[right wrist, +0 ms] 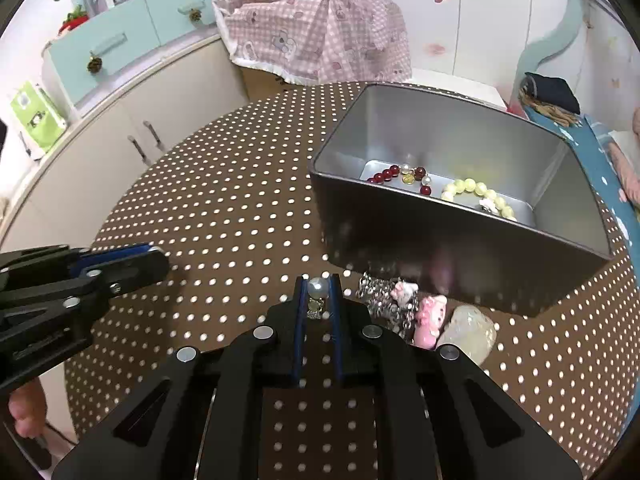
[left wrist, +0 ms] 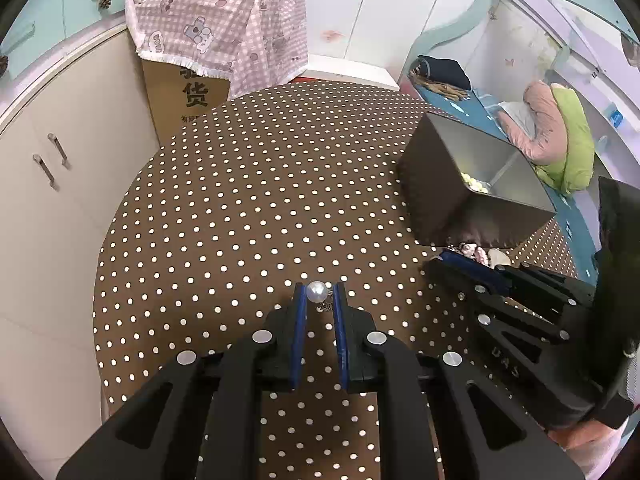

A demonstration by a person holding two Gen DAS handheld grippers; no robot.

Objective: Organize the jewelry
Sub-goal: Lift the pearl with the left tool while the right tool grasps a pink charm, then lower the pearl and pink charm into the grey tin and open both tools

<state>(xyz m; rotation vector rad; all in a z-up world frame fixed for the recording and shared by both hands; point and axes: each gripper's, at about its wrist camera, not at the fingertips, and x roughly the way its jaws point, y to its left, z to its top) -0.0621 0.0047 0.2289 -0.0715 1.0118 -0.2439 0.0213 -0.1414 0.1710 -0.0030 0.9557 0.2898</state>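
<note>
My left gripper is shut on a pearl earring just above the dotted tablecloth. My right gripper is shut on a matching pearl earring, in front of the metal tin. The tin holds a red bead bracelet and a pale yellow bead bracelet. Loose on the cloth beside the right gripper lie a silver chain with a kitty charm, a pink charm and a clear stone. The tin also shows in the left wrist view.
The round table has a brown polka-dot cloth. A cardboard box under a pink checked cloth stands behind it. White cabinets are at the left, a bed with clothes at the right.
</note>
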